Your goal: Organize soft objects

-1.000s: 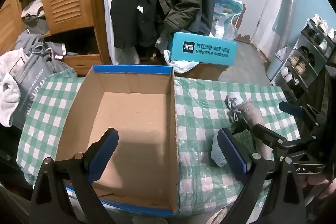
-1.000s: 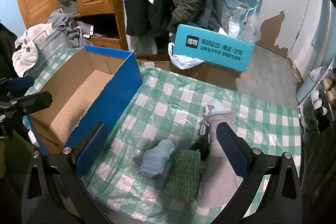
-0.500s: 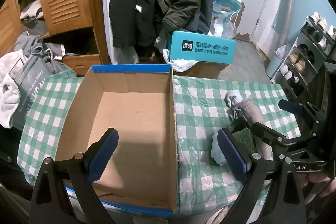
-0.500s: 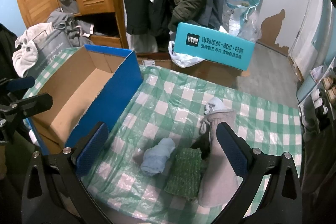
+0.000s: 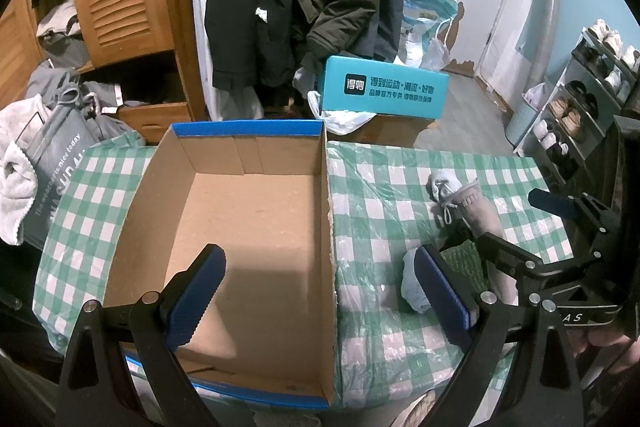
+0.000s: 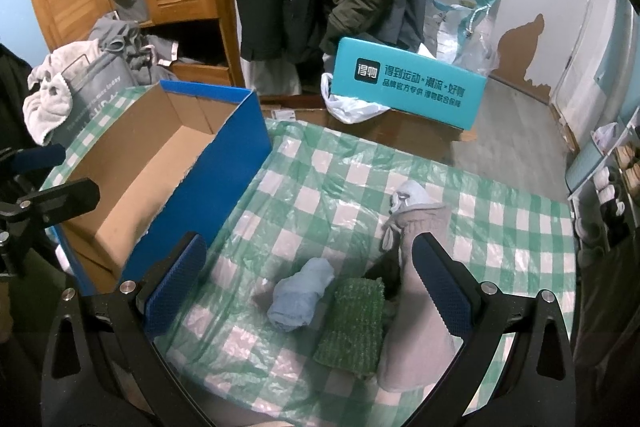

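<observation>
With the open cardboard box (image 5: 248, 227) as my landmark, I work down from the biggest thing to the smallest: the box sits on the checked surface (image 6: 320, 187), blue outside, bare brown inside, nothing in it, and my left gripper (image 5: 316, 299) hangs over its near end with jaws spread wide and empty. To the right of the box, well apart from its blue wall, the soft things lie in a close cluster, and my right gripper (image 6: 308, 283) hovers above them, jaws likewise spread and holding nothing. Largest of the cluster is the long grey knitted sock (image 6: 420, 287), farthest from the box; I judge it limp and light, likely to dangle and drag if I take one end, so I would pinch it near the middle where the knit bunches. Touching its box-side edge is the green folded cloth (image 6: 356, 323), flat, coarse-looking and a little stiffer I think; it offers little height, so the jaws must come down over one short edge and press into the plastic cover to catch it. Just beside that, nearest the box, lies the pale blue rolled cloth (image 6: 302, 299), plump and squashy, the easiest grab: across the roll's waist, closing firmly since it will compress. Beyond the sock's far end sits a small white balled sock (image 6: 412, 195), light, best taken whole. Something dark shows between the green cloth and the grey sock; I cannot tell what it is. The plastic cover looks slippery, so things may slide.
</observation>
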Tool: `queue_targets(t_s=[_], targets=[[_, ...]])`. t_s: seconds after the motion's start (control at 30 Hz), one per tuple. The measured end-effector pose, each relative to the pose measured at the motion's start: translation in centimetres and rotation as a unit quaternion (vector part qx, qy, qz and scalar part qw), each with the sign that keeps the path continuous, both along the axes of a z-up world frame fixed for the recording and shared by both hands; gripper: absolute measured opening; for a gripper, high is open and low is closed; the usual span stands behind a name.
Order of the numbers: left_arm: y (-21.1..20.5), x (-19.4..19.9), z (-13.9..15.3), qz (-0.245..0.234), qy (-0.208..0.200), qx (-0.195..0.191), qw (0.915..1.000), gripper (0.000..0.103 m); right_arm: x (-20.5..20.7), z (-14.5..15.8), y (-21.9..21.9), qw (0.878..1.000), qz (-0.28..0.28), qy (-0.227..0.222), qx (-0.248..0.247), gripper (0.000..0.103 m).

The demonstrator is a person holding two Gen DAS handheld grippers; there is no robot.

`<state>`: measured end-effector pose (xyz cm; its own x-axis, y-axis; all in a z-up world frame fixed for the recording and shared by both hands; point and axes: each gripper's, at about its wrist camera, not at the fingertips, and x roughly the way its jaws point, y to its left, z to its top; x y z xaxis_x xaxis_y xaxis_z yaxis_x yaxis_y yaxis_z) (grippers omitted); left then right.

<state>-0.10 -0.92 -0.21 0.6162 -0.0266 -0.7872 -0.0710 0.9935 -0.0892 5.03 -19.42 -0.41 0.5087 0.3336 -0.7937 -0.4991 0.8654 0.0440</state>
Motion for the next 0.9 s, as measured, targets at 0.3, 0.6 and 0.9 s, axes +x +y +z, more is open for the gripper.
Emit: queue_targets(t_s=[0.3, 0.6, 0.9], targets=[[-0.15, 0.03, -0.07, 0.000, 0.000, 0.000, 1.0000, 0.097, 0.13, 0.11, 0.03, 1.000, 0.001, 0.002, 0.000, 0.101], [-0.18, 0.02, -0.08, 0.000, 0.001, 0.000, 1.0000, 0.097, 0.17, 0.13, 0.01, 1.000, 0.001, 0.003, -0.001, 0.101], [-0.18, 0.06, -0.10, 0.000, 0.001, 0.000, 1.0000, 0.097, 0.13, 0.00, -0.17, 1.000, -0.001, 0.006, -0.002, 0.101]])
